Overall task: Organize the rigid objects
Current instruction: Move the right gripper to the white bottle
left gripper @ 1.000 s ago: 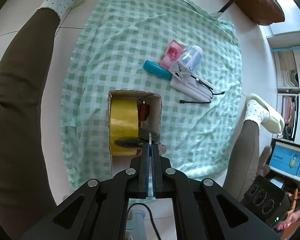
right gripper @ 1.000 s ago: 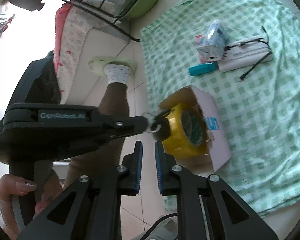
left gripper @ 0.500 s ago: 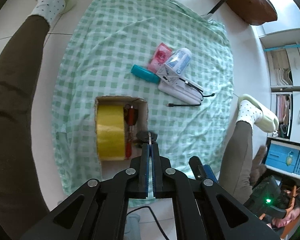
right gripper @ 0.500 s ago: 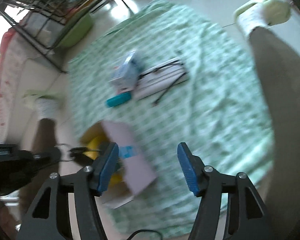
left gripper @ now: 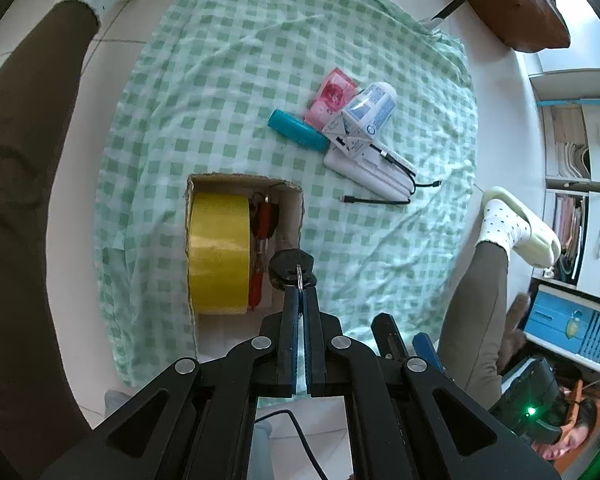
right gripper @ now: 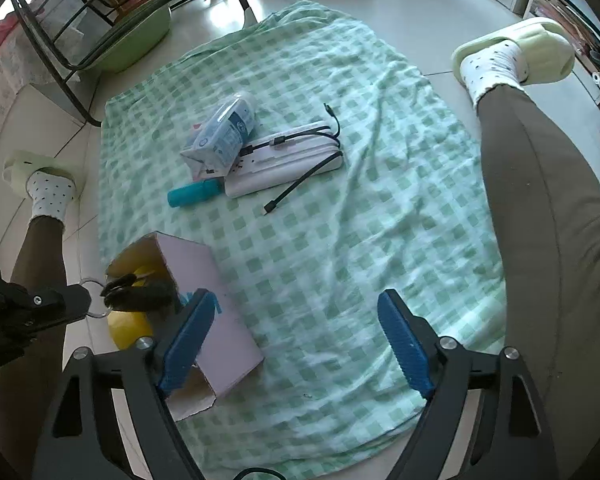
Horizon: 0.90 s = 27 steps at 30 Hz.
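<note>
An open cardboard box (left gripper: 288, 196) (right gripper: 204, 272) lies on the green checked cloth (left gripper: 260, 60). It holds a yellow tape roll (left gripper: 218, 252) and a red-handled tool (left gripper: 265, 220). My left gripper (left gripper: 299, 292) is shut on the ring of a black key (left gripper: 291, 266) and holds it over the box's near right edge. The key (right gripper: 140, 290) also shows in the right wrist view beside the box. My right gripper (right gripper: 296, 332) is open and empty above the cloth. A teal tube (left gripper: 298, 131), a pink packet (left gripper: 330, 94), a white-blue carton (left gripper: 364, 114) and a white power strip with black cable (left gripper: 370, 166) lie further off.
My legs flank the cloth, with slippered feet (right gripper: 512, 56) (right gripper: 40, 176) on the pale tiled floor. A metal rack with a green basin (right gripper: 136, 36) stands beyond the cloth. Shelves and a blue box (left gripper: 560, 316) stand at the right.
My right gripper has opened wide and swung from beside the box to face the cloth's middle. My left gripper has lifted back slightly with the key held over the box.
</note>
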Motion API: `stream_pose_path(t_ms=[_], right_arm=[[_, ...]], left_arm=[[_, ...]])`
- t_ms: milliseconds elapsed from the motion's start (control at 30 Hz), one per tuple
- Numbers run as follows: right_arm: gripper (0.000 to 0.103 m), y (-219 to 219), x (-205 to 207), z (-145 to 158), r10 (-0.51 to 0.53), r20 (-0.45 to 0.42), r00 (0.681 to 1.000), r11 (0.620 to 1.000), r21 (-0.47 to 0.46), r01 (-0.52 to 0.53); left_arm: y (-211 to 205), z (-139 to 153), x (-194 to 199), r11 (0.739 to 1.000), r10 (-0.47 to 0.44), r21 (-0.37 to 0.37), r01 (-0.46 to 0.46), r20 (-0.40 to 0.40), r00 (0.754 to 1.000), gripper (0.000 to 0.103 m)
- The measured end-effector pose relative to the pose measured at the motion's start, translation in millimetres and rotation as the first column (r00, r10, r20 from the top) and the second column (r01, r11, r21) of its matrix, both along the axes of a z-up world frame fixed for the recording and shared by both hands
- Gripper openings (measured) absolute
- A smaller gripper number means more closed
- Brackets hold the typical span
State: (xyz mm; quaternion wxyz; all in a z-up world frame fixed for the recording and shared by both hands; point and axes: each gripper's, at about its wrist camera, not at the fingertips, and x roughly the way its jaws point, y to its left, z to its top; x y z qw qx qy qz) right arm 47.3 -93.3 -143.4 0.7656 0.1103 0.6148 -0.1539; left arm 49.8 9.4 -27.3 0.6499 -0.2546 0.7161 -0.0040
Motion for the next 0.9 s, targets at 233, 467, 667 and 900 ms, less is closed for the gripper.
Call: stream_pose_path(t_ms=[233,467,667,900], right_arm=[[0.085,8,3,-3,0.050,-0.019,0.999,0.998,-0.033,-0.051],[0.085,12,16,-9,0.132,-0.060,0.989,0.989,-0.057,-0.136],[0.100,2,51,-13,0.268,-0.113,0.957,0.963,-0.008,-0.270],[0.100,-12,111,-29,0.409,-0.213,0.887,0.911,0.046,-0.409]], left_arm=[[5,-14,3,0.999,0.027,-0.035,-0.029,-0.046,0.999,0.000],[10,-16,9,0.999,0.007,-0.039,-0.008,-0.029,1.000,0.038],[13,-5,5,0.997,-0.064,0.056,0.060,0.065,0.996,0.060],[0,12,-10,0.931,-0.277,0.312,0.192,0.256,0.926,0.060]])
